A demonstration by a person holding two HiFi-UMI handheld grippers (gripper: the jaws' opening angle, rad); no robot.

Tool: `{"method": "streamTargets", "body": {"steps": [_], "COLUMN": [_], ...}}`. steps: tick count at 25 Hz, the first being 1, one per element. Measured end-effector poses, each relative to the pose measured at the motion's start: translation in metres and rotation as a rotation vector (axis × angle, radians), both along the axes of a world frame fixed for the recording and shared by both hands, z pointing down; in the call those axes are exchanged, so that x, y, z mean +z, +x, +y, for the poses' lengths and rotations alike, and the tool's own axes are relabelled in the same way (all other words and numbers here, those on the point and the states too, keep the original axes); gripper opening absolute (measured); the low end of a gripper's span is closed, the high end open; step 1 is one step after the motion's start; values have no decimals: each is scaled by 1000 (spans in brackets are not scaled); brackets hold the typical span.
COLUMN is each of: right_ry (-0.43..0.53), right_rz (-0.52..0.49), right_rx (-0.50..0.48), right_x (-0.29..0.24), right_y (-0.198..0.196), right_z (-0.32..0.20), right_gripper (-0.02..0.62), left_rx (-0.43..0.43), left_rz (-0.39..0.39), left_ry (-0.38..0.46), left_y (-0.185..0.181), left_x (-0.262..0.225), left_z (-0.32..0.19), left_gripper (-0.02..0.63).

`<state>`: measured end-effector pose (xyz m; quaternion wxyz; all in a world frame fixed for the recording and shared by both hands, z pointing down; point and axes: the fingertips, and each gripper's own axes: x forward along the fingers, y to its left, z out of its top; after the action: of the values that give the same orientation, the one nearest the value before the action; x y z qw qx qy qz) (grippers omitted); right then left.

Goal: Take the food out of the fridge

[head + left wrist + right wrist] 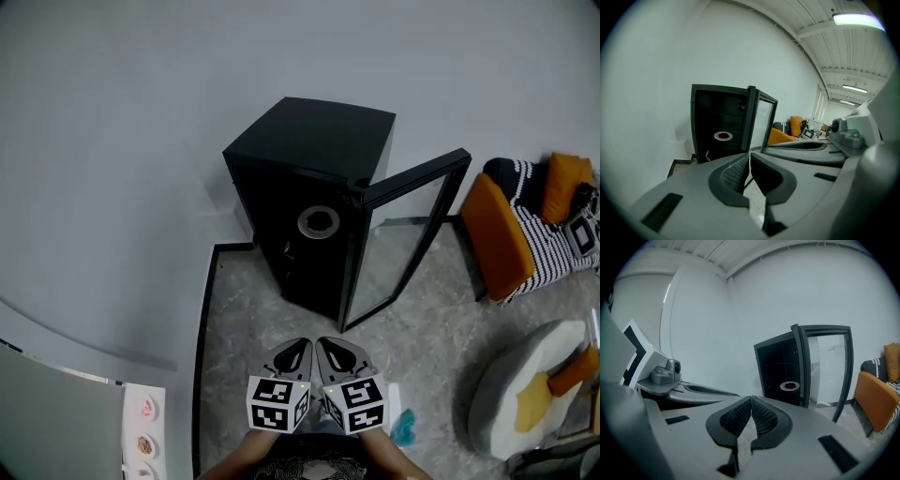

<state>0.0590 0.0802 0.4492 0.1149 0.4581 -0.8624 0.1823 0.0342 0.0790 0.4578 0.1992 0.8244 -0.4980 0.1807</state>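
A white plate [790, 386] bearing a small dark-red heap of food [723, 136] is sitting inside the black fridge [309, 187], whose door [412, 225] is standing open. The left gripper [749, 159] and right gripper [751, 401] are hovering before the fridge, jaws together, empty.

All 3 cams toward fridge [314, 141]

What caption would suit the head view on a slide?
Left gripper and right gripper, both shut and empty, face a black fridge, glass door open, plate inside.
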Motion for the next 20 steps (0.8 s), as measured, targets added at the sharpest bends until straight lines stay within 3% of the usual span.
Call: {"method": "streamTargets", "body": {"steps": [20], "right_ry": [-8], "right_rz": [12], "right_rx": [75], "right_x": [5], "right_y": [30], "right_z": [-66], "right_gripper": [21], "left_rx": [55], "left_rz": [30], "left_ry": [15], "left_y": [29], "left_x": [3], "left_z": [-77], "left_gripper": [21]}}
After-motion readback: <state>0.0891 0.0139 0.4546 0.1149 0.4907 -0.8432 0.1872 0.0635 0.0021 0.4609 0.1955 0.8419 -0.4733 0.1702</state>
